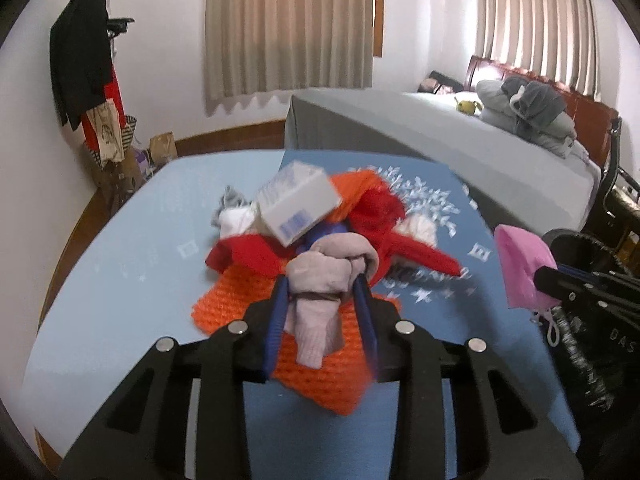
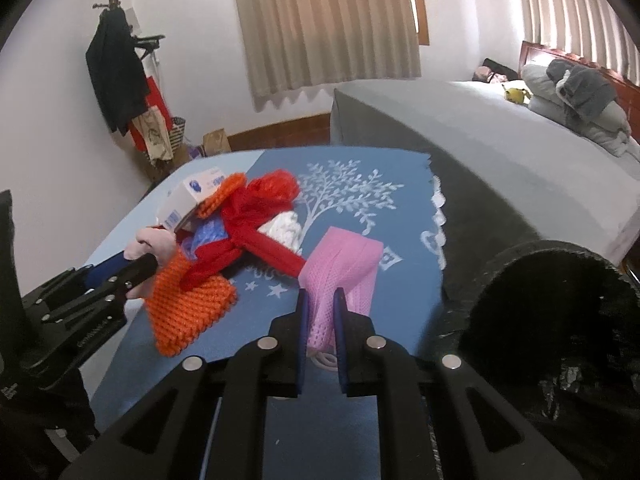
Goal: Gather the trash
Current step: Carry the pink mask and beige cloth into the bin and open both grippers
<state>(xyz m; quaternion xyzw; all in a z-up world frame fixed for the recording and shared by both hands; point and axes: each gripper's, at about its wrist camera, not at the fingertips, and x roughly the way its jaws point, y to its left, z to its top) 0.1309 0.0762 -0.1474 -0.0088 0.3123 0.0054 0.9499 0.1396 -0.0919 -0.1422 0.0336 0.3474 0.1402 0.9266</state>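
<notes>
- The left gripper pinches a pale mauve soft cloth wad at frame centre, on top of the pile; it looks light and limp, best taken at the bunched knot.
- The right gripper is pressed together on a pink mesh fabric piece, centre frame, flimsy too.
- A white cardboard box perches loosely on the red knit garment and orange crocheted cloth; it may topple.
- A black round bin sits at lower right.

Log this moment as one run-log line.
left gripper: shut on pale sock | right gripper: shut on pink mesh cloth | pile: on table
</notes>
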